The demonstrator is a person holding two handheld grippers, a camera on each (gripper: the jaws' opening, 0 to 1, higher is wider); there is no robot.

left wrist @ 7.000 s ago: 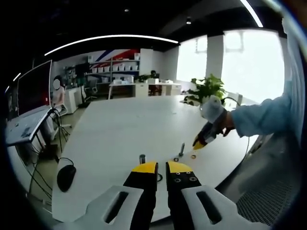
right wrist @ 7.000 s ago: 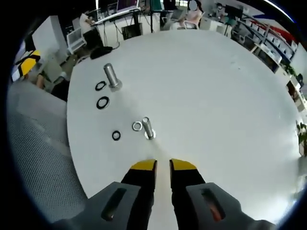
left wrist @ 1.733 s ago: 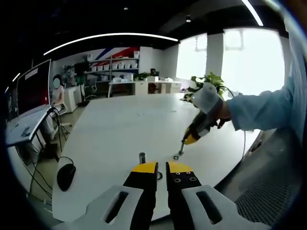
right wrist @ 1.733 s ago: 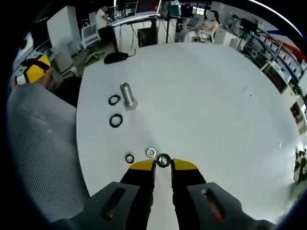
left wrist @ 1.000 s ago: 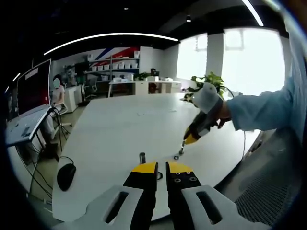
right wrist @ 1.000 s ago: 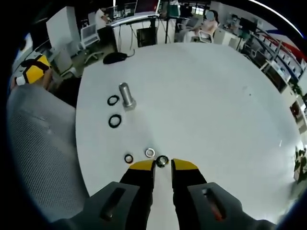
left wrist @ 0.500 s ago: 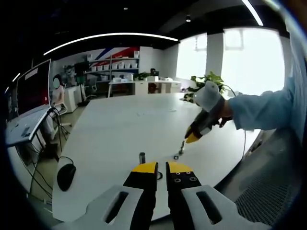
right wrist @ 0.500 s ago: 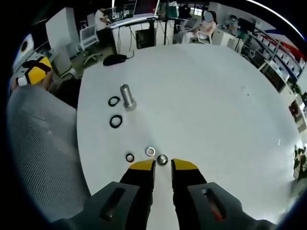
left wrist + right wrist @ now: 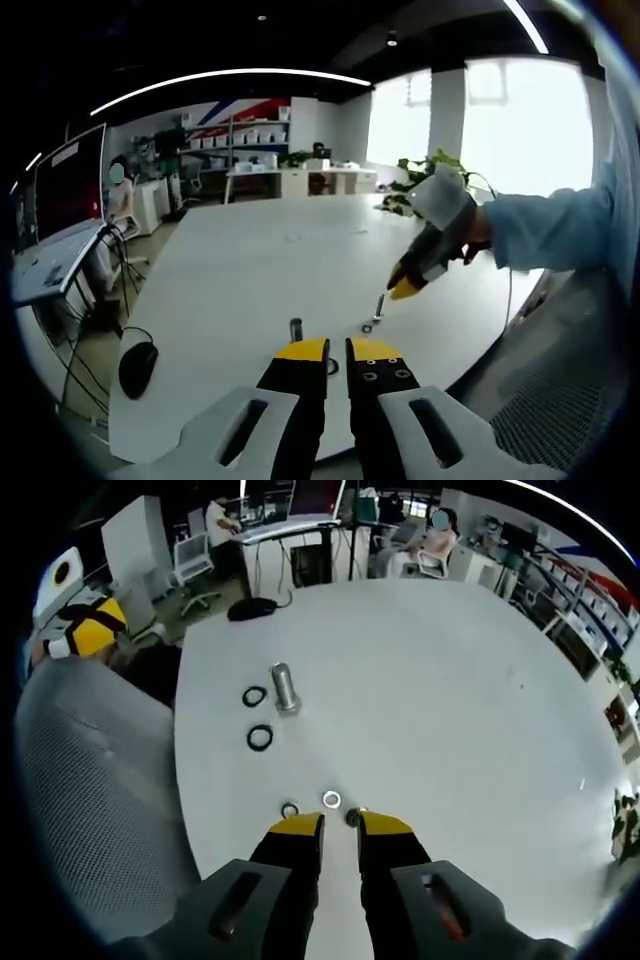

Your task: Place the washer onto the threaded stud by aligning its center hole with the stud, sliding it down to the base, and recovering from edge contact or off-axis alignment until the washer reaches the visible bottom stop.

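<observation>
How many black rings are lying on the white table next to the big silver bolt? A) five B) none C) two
C, in the right gripper view two black rings lie on the table just beside the tall silver bolt, one by its base and one a little nearer the camera.

Left gripper view: low, level across the round white table (image 9: 250,260) toward windows. Right gripper view: high, steeply down. Shared: table, small upright steel stud (image 9: 379,303) (image 9: 353,817).
</observation>
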